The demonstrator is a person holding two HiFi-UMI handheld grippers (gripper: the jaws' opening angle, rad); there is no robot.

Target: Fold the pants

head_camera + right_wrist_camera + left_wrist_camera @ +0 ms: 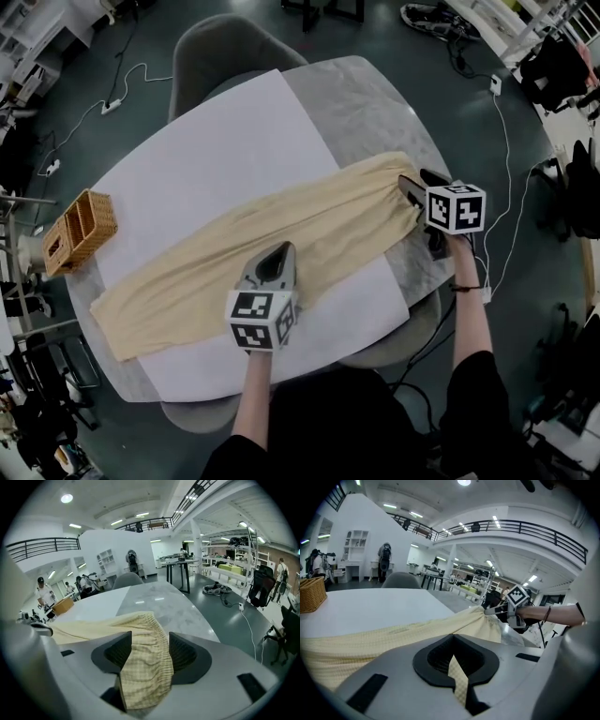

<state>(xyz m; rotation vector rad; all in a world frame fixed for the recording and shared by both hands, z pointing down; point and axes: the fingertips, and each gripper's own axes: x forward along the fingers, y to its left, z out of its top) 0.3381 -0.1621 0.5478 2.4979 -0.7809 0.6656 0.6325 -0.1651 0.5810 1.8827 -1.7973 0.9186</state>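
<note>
Pale yellow pants point(281, 234) spread lengthwise over white sheet point(216, 150) on table point(375, 112). Left gripper point(278, 249) clamped on a pinch of the near edge at mid-length, probably to steady it. Right gripper point(411, 190) at waistband point(147, 634), jaws wide, band draped loose between, likely letting it lie flat.

In the head view the left tongs point(277, 255) cover the stretch of pants point(309, 234) beneath them, so their jaws cannot be read there, and the person's body hides the near rim of the desk point(375, 103). In the left gripper view the wicker basket point(310, 594) is cut off by the left edge. In the right gripper view the waistband runs out of sight under the right tongs point(149, 653), and the people far behind are too small to tell.
</note>
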